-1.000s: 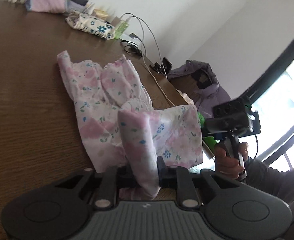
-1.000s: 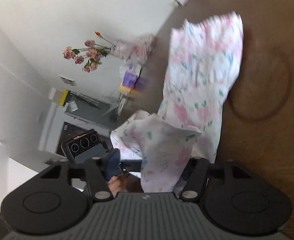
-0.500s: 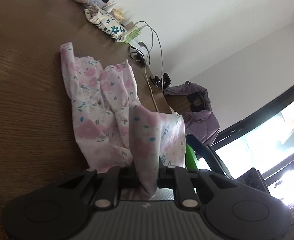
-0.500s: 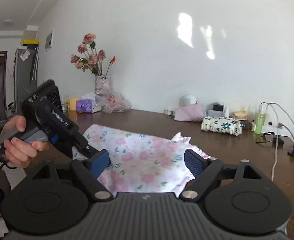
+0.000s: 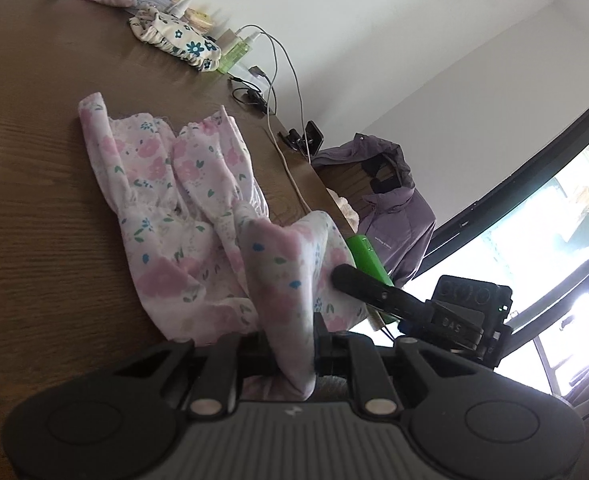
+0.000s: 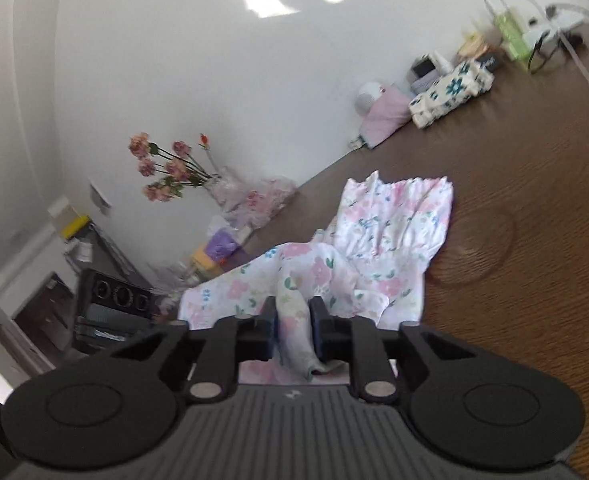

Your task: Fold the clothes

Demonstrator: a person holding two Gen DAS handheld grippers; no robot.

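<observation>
Left wrist view showed the left gripper [image 5: 294,340] clamped on a bunched edge of the floral garment [image 5: 166,200]; the right gripper [image 6: 292,328] pinched its neighbouring edge; ahead, the rest lay on the wooden table [image 5: 34,200]; an even, level carry forward would probably fold cleanly.

The garment [image 5: 174,200] is white with pink blossoms and small blue and green sprigs. The desk [image 5: 34,240] is dark brown woodgrain. A pouch [image 5: 174,38] — cream, with teal flowers. The jacket [image 5: 394,208] is purple — the fingers [image 6: 260,332] black.
</observation>
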